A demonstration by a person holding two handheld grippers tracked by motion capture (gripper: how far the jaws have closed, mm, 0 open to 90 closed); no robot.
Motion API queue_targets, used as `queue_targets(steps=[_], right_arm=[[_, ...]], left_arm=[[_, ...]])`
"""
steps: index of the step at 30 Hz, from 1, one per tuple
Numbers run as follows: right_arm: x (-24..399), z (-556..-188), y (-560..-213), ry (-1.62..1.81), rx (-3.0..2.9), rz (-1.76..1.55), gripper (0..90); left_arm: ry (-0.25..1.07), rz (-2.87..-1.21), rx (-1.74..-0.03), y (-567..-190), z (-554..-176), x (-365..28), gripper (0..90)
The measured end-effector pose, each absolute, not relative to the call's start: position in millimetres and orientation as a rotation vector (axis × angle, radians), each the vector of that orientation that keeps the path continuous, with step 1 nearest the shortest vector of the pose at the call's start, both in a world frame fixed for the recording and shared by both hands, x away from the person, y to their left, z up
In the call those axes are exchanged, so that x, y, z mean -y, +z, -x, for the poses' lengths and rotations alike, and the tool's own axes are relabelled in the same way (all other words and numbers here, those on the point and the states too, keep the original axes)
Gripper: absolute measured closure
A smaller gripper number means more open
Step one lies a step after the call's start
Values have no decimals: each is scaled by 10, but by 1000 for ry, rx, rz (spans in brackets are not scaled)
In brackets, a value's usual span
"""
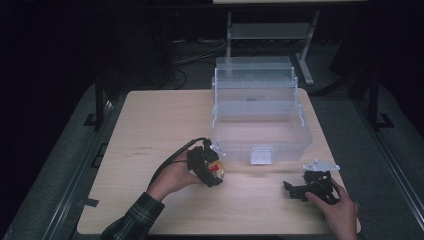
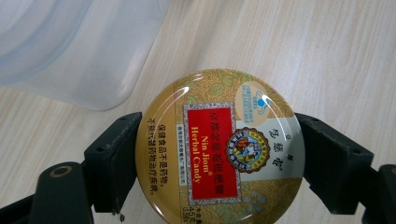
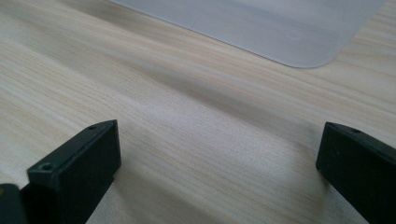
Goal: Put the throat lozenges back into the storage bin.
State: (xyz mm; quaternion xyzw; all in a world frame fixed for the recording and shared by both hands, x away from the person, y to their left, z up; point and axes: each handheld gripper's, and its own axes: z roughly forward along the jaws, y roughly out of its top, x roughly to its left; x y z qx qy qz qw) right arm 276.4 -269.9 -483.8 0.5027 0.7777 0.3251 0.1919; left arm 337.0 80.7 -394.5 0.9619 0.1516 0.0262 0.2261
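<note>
The left gripper (image 1: 214, 170) sits just in front of the clear plastic box (image 1: 260, 107), off its near left corner, and it has a round candy tin (image 2: 219, 149) pinched between its two black jaws. Up close in the left gripper view, the tin faces the camera flat on: a gold lid with a red label reading "Nin Jiom Herbal Candy", the jaws pressing its rim on either side, and the pale wooden table (image 2: 303, 51) behind it. A rounded corner of the box shows at the upper left of that view. From above, the tin (image 1: 218, 171) shows as a small gold and red spot in the gripper, held close over the table. The left hand (image 1: 175, 177) wraps the gripper's handle, a plaid sleeve (image 1: 132, 220) trailing back. Over on the right, the right gripper (image 1: 295, 190) rests low near the table's front edge, well apart from the tin, jaws spread wide with bare wood between them. The box stands open at the far middle of the table.
</note>
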Motion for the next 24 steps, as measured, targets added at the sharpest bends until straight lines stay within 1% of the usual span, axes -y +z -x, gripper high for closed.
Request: queue_targets(steps=[24], right_arm=[[2699,-2761,-4835,911,-2183,-1414,0]], left_arm=[[102,-2647,-382,-3659,-3434,-711,198]])
